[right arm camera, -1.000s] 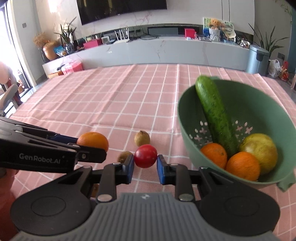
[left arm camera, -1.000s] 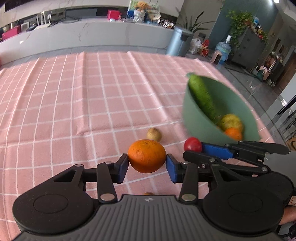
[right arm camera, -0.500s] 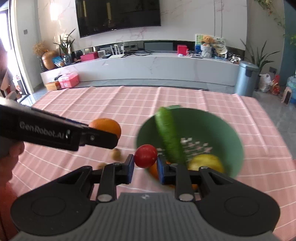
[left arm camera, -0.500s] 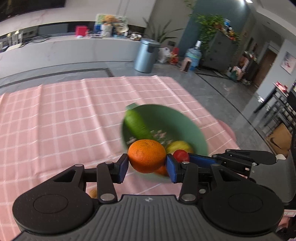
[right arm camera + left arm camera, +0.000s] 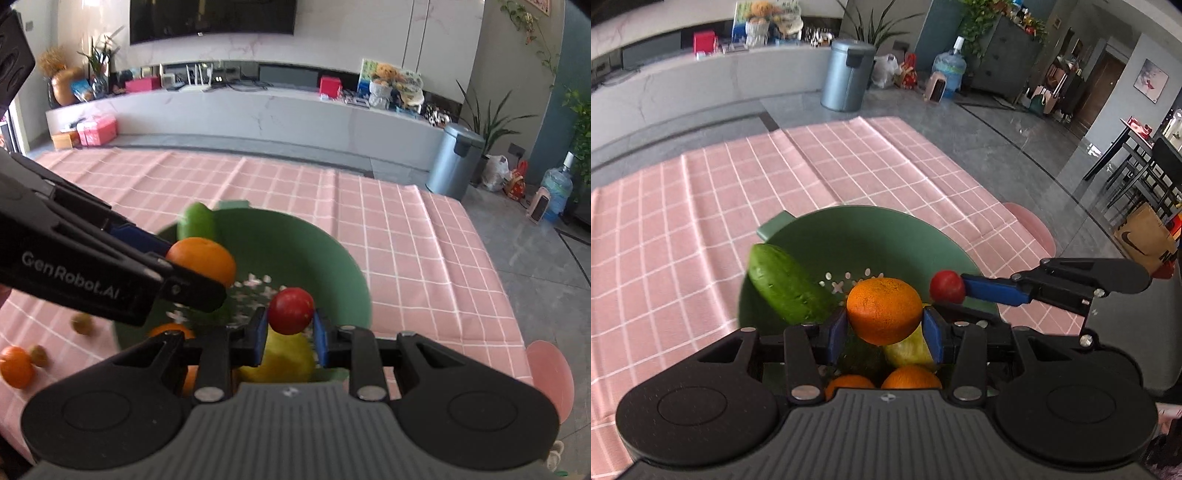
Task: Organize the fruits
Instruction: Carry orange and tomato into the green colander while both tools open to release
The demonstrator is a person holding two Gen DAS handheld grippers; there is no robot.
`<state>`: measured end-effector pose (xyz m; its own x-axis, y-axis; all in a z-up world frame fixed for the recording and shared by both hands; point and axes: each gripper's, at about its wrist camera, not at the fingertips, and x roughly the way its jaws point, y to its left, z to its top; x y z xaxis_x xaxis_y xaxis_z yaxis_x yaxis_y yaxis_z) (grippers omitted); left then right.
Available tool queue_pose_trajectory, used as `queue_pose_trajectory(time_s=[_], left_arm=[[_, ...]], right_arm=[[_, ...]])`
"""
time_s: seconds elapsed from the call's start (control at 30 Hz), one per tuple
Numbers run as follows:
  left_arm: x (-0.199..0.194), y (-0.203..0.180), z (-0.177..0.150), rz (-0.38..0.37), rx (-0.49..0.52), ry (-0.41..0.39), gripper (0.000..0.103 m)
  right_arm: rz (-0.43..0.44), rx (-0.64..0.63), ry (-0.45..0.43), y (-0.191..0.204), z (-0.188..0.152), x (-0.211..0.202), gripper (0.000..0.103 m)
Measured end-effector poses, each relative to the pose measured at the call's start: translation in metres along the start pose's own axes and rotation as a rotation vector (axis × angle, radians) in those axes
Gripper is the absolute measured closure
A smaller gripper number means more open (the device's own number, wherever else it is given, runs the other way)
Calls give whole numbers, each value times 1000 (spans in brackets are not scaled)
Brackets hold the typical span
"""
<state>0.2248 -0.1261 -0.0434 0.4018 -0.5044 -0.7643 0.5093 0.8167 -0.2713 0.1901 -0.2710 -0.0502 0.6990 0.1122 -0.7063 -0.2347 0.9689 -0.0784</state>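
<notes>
Blocking much of the green colander (image 5: 945,240), the gripper bodies cut off its cucumber (image 5: 783,284), yellow fruit (image 5: 280,360) and two oranges (image 5: 910,376). Left gripper (image 5: 884,328) pinches an orange (image 5: 884,314) and right gripper (image 5: 290,330) pinches a small red tomato (image 5: 291,310), both above the colander. On the pink checked cloth (image 5: 406,240), one orange (image 5: 14,365) and two blurred brownish fruits (image 5: 82,323) lie at far left.

I see a home living room: a big television (image 5: 212,16) hangs above the long white cabinet (image 5: 240,114), and houseplants (image 5: 487,122) stand right of it.
</notes>
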Motion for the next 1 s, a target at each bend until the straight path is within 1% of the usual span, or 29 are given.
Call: queue_pose_trajectory(time_s=[0.1, 0.23, 0.37, 0.47, 0.53, 0.6, 0.67, 0.77, 0.9, 0.93, 1.0], left_arm=[[12, 0, 8, -7, -9, 27, 54], [25, -5, 12, 17, 27, 75, 54], [31, -9, 13, 26, 47, 93, 53], [33, -7, 14, 21, 37, 96, 53], [32, -6, 14, 18, 35, 94, 53], [31, -6, 14, 22, 36, 92, 47], [30, -4, 14, 15, 29, 89, 45], [26, -2, 13, -3, 0, 81, 40], [7, -3, 14, -14, -18, 39, 40], [1, -5, 14, -12, -15, 28, 40], [-15, -6, 13, -4, -3, -1, 40]], right_arm=[[21, -4, 21, -8, 1, 12, 81], [23, -5, 40, -8, 0, 23, 81], [29, 11, 35, -12, 1, 26, 81], [32, 21, 35, -14, 3, 29, 81], [32, 24, 36, -14, 3, 29, 81], [32, 28, 35, -13, 2, 28, 80], [28, 33, 36, -14, 2, 27, 80], [29, 48, 37, -15, 2, 25, 80], [33, 55, 27, -14, 4, 18, 78], [30, 51, 25, -14, 4, 16, 73], [23, 48, 17, -12, 5, 11, 72]])
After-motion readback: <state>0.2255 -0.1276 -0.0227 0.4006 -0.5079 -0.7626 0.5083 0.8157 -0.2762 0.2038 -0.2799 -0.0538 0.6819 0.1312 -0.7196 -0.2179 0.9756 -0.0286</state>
